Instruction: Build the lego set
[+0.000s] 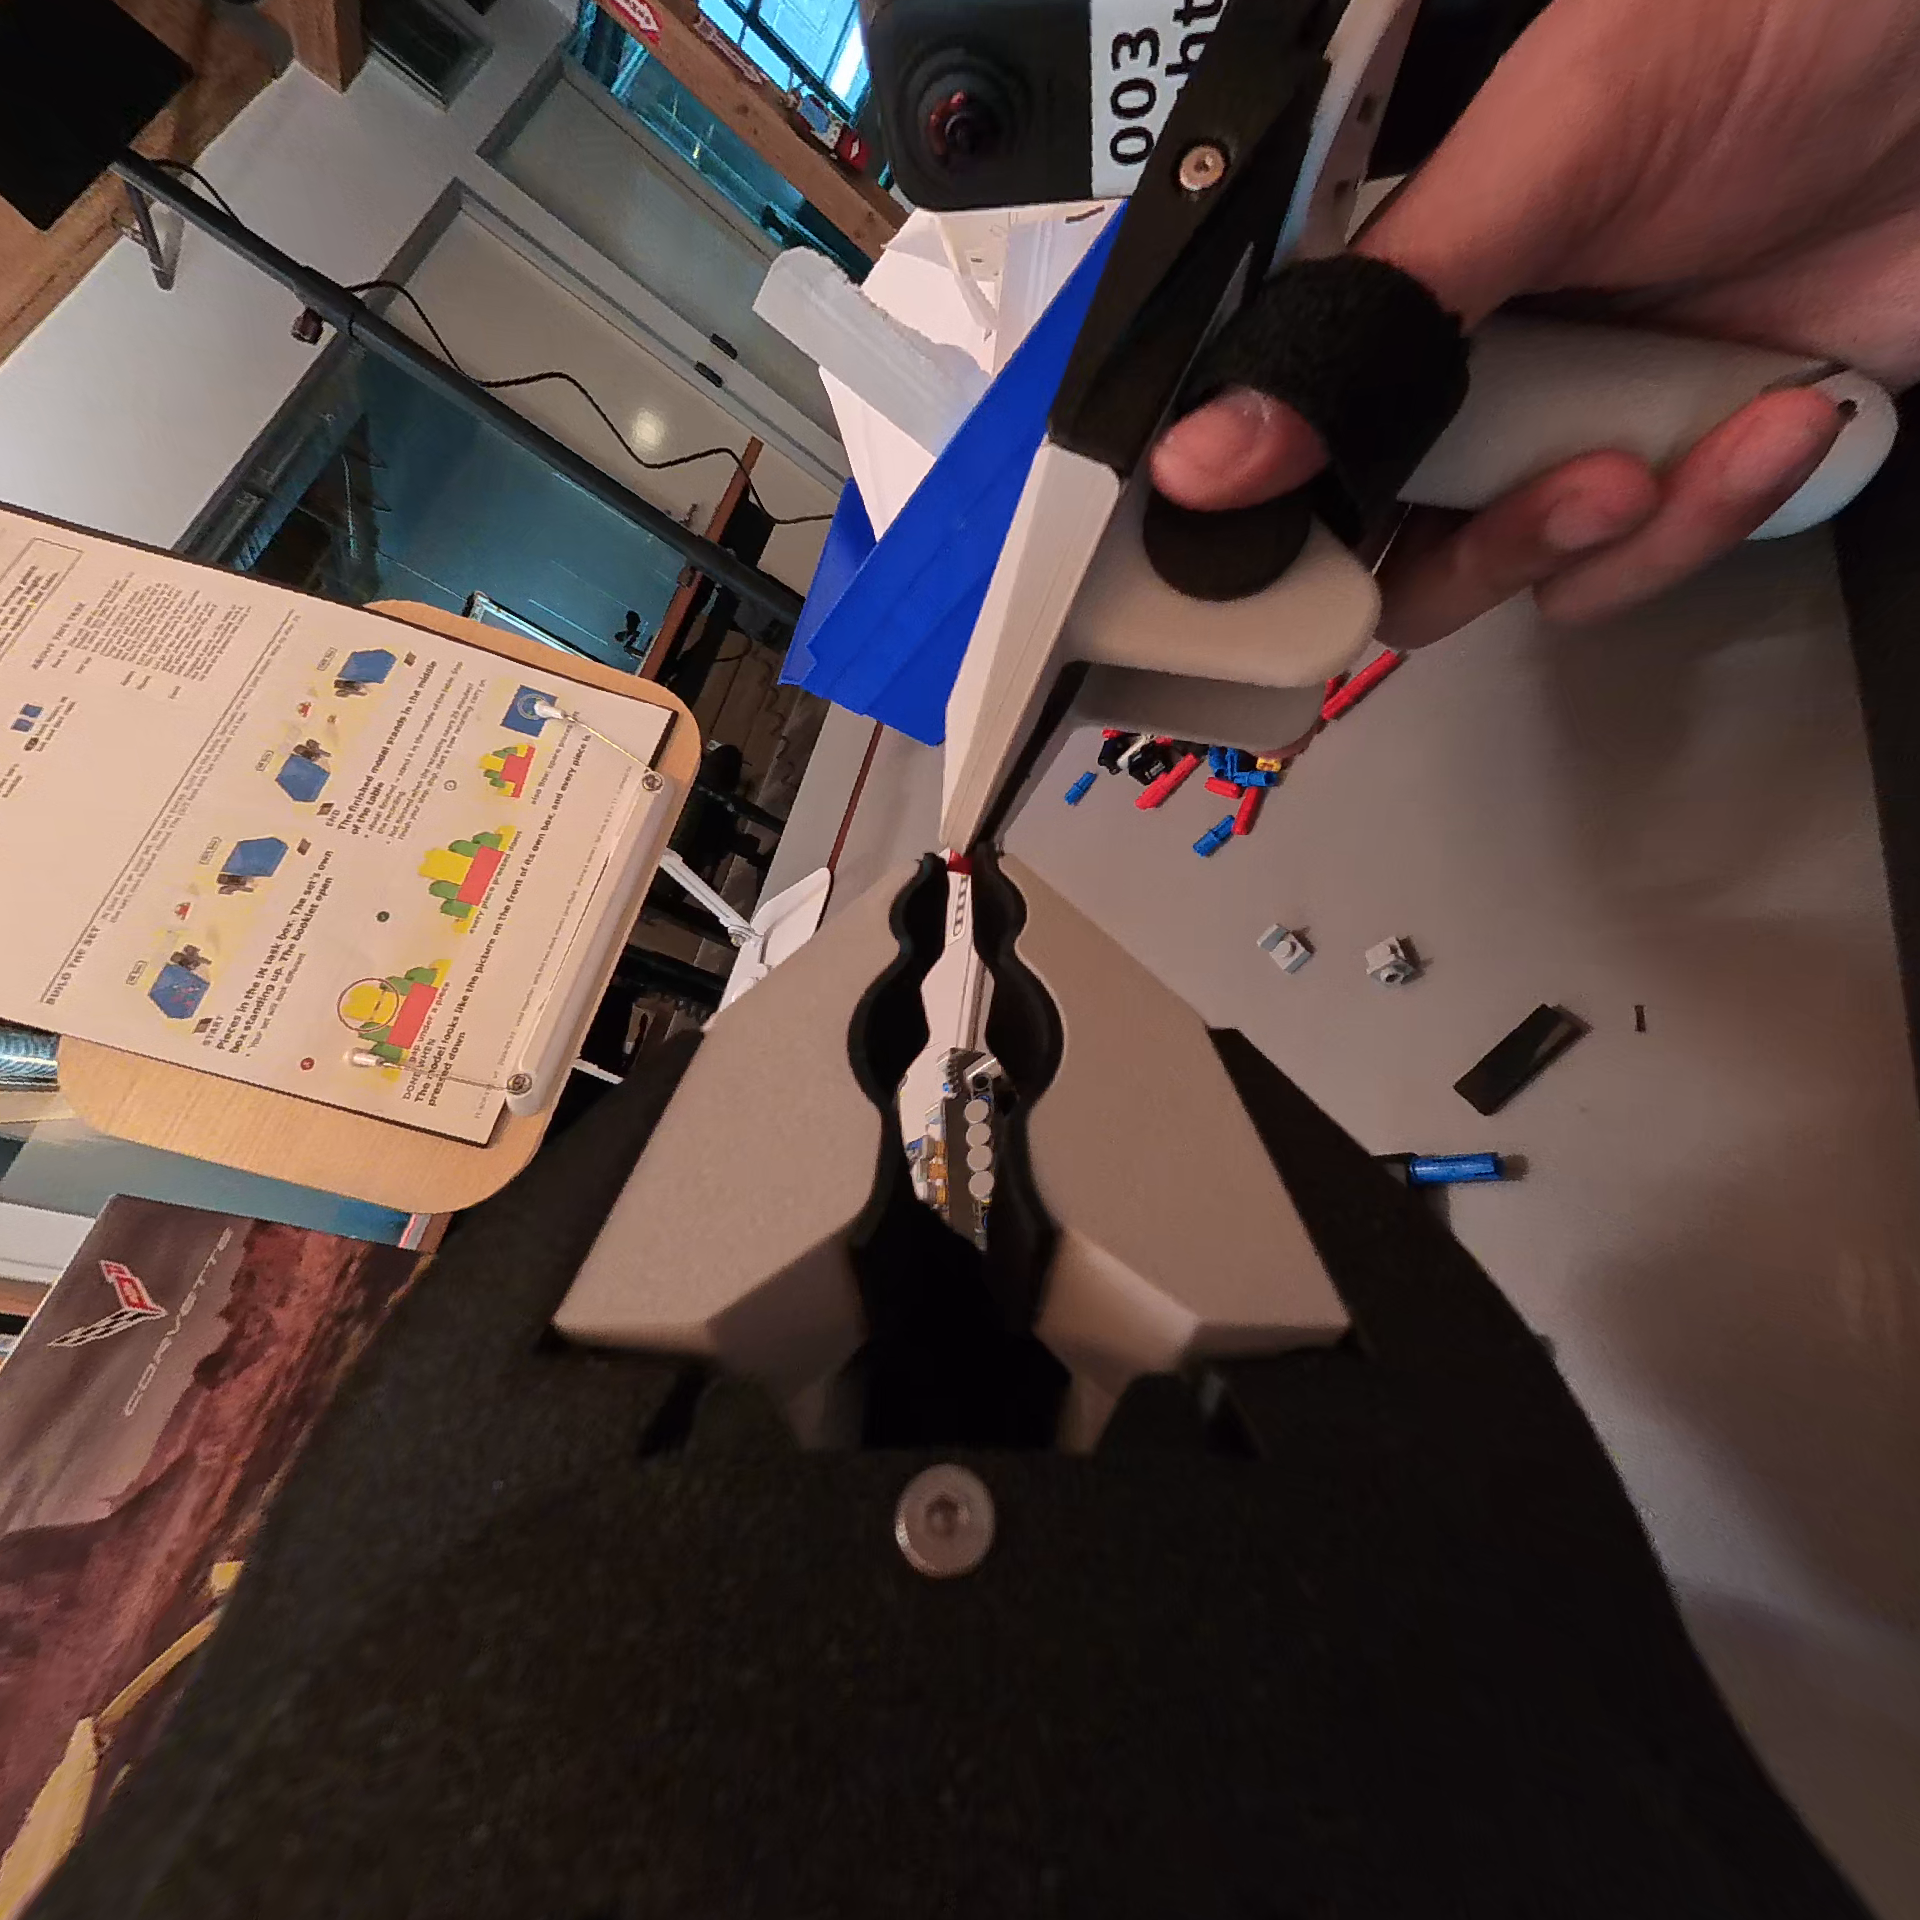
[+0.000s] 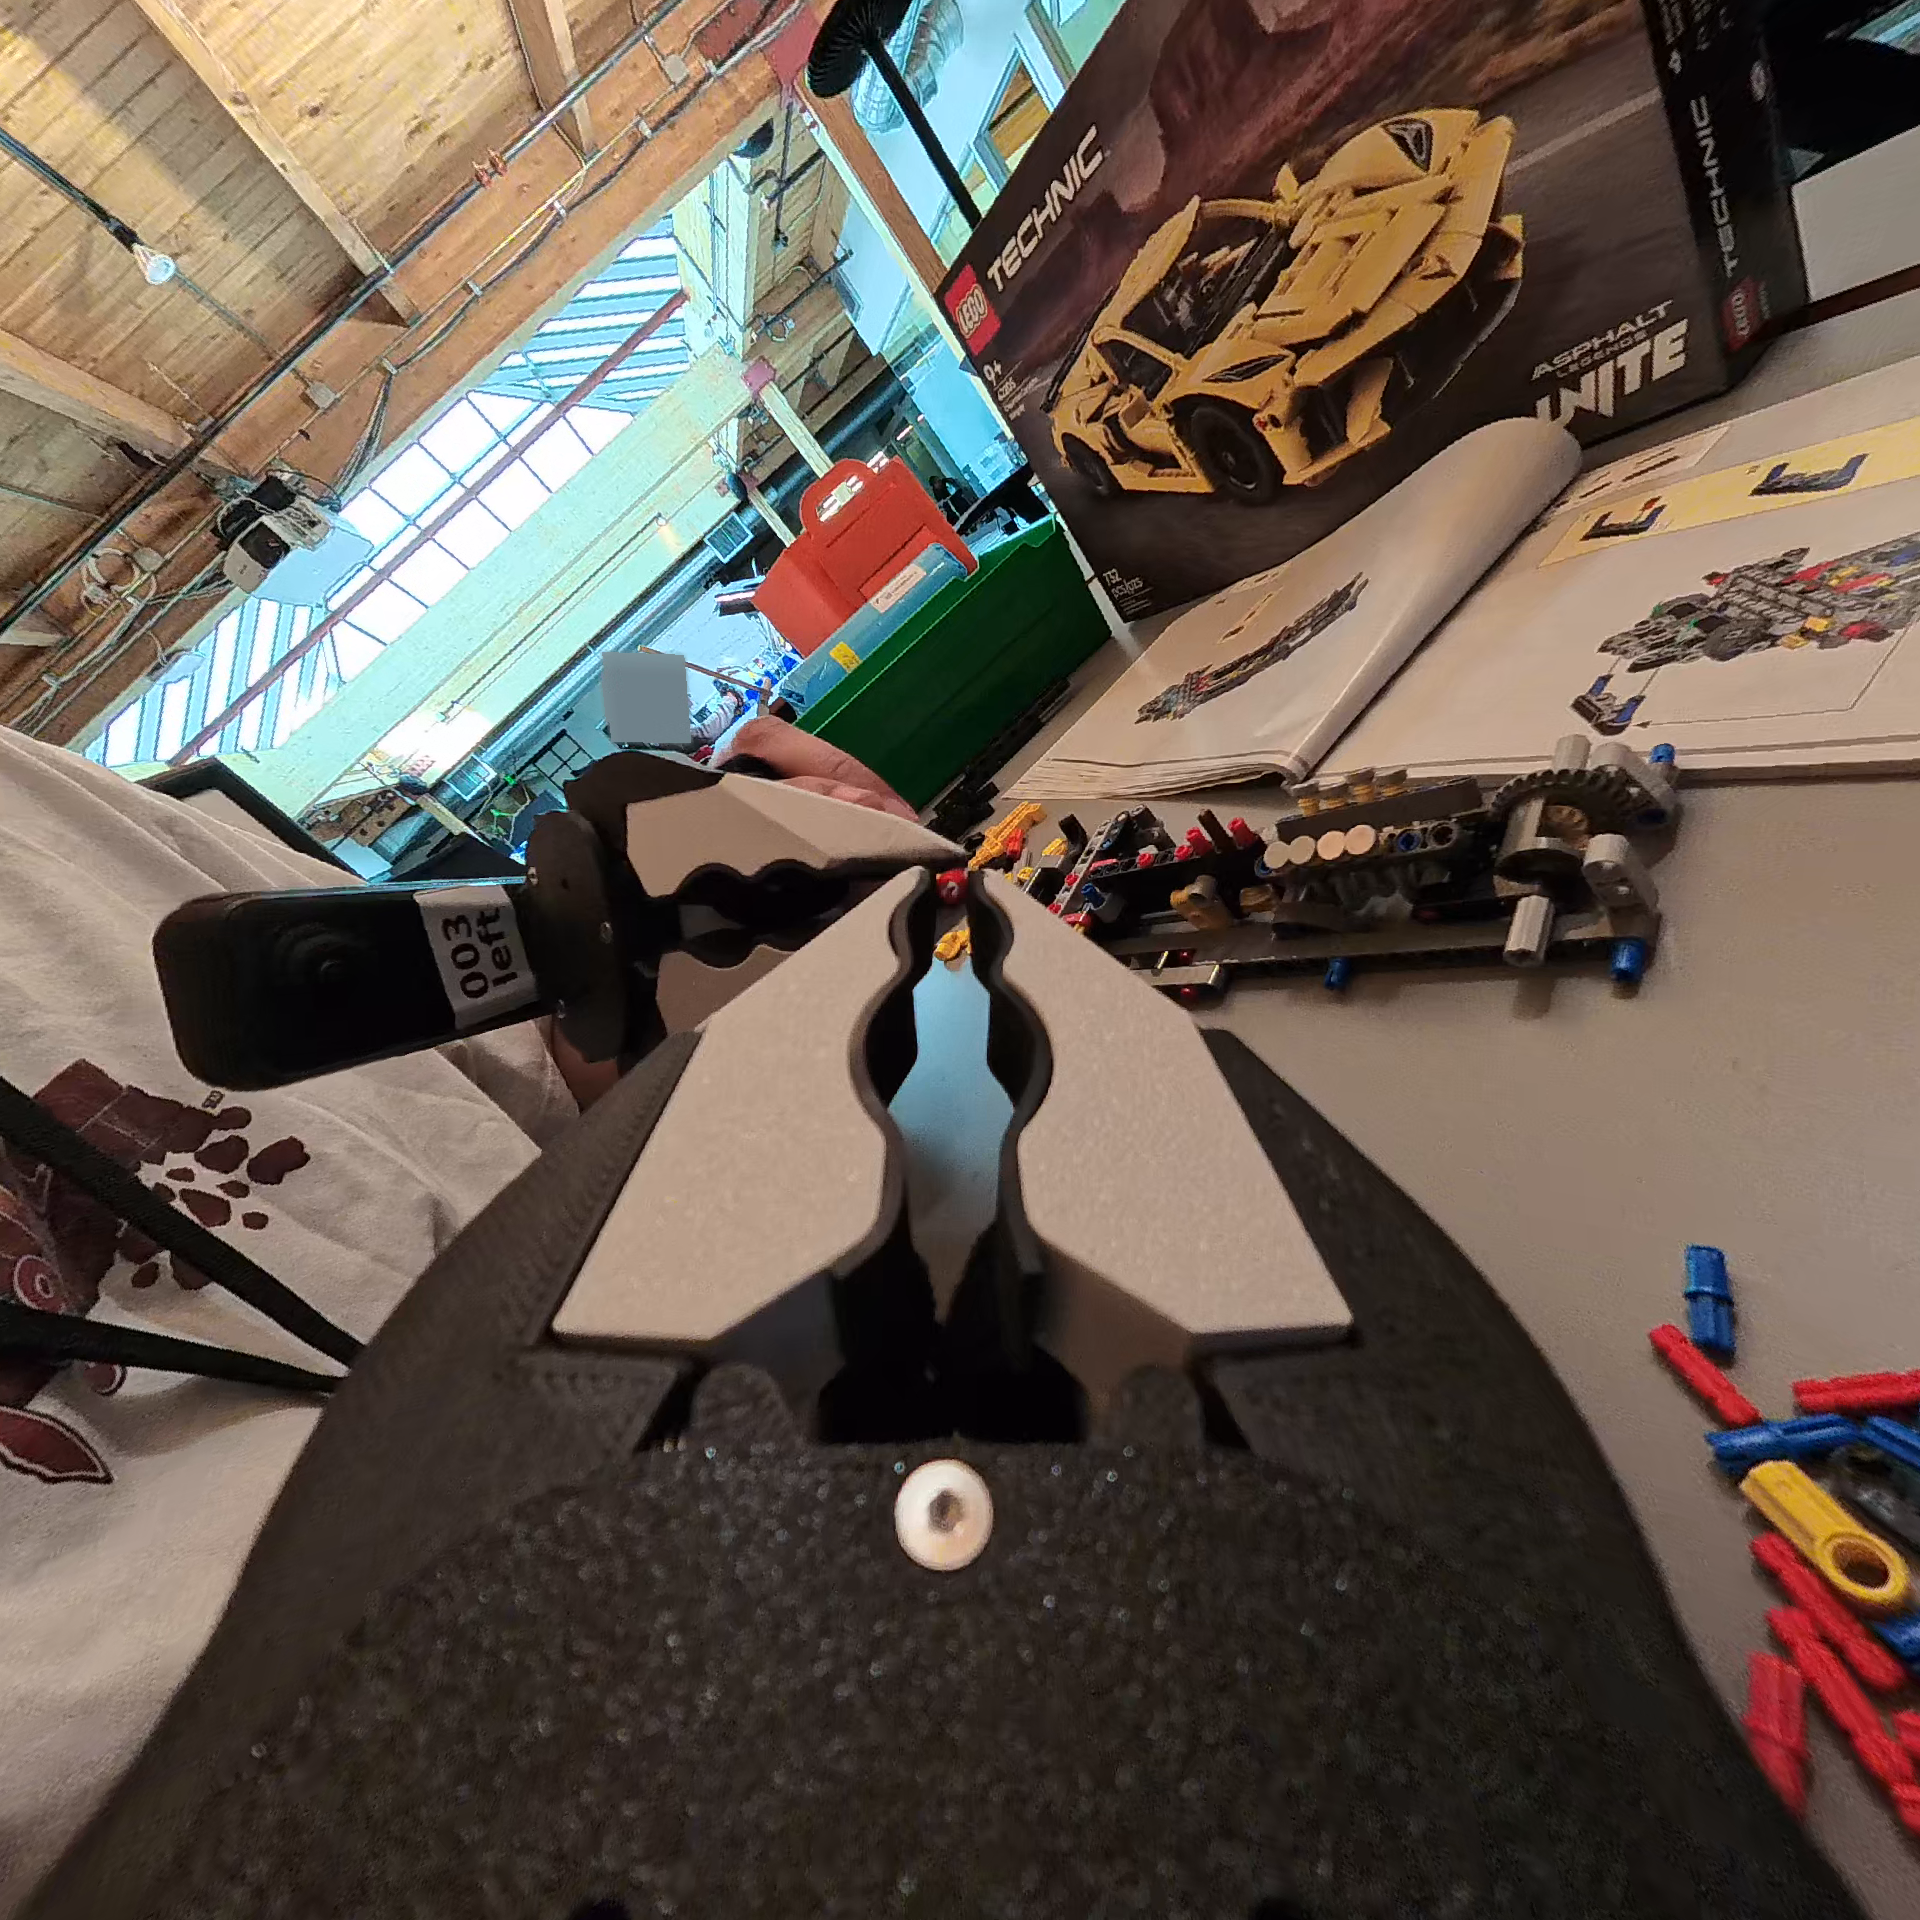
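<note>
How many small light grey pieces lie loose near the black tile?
2: one light grey piece, a second piece beside it, both past the black tile. Others may be hidden.

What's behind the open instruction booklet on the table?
The set's box stands upright behind the booklet. The booklet's curled page hides part of the box's lower edge.

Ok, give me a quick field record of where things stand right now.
left gripper: tips closed on small red piece, meeting right gripper
right gripper: tips closed on the same piece
chassis: part-built, on table beyond the tips
loose pins: red, blue, yellow, at right
booklet: open behind chassis
box: upright behind booklet
</note>
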Demonstrator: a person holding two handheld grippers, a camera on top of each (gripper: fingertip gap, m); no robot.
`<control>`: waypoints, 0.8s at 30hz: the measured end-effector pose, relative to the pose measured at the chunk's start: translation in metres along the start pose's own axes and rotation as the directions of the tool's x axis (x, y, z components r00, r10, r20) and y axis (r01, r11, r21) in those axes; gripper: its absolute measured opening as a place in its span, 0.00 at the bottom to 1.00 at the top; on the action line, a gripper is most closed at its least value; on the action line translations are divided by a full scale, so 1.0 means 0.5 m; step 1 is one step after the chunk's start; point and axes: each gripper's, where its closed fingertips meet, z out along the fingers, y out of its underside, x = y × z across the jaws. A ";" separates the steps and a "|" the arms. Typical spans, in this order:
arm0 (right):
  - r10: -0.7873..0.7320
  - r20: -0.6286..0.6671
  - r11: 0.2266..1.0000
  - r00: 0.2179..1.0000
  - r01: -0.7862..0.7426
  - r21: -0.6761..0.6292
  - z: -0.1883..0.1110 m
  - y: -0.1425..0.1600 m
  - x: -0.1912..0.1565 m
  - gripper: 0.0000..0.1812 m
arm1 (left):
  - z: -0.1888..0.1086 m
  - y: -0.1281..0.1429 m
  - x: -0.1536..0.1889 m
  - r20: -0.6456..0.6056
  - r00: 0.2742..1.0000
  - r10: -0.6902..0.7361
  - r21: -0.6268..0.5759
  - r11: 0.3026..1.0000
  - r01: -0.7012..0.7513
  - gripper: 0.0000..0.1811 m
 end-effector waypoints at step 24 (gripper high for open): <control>-0.007 -0.015 1.000 1.000 0.006 -0.011 -0.001 0.004 0.004 0.02 | 0.002 0.003 0.005 -0.006 0.999 0.032 -0.010 0.999 -0.032 0.02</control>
